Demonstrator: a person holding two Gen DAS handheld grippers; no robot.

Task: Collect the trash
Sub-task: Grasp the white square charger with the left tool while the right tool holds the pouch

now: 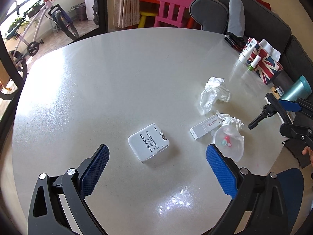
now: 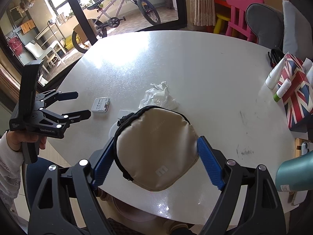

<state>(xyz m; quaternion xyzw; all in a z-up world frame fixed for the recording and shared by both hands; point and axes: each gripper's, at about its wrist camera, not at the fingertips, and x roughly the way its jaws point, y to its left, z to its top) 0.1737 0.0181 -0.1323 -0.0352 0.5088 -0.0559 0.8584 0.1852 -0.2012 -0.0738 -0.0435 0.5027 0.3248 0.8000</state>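
Nearest, the right claw (image 2: 156, 156) clamps a tan zip pouch (image 2: 154, 146) above the counter (image 1: 97, 78); the left claw (image 1: 156, 164) hangs wide and empty; beyond, crumpled tissues (image 1: 214, 94) and a plastic lid (image 1: 228, 143) lie uncollected, so most trash remains

left gripper (image 1: 157, 173) — black angular frame with triangular cut-outs, round silver screw heads at the joints, blue cross-hatched pads (image 1: 95, 171). right gripper (image 2: 155, 160) — same build, blue ribbed pads (image 2: 210, 165). from the right wrist view the left unit carries a tall black block with small white lettering; sleeve (image 2: 8, 161) white, faint grey pattern.
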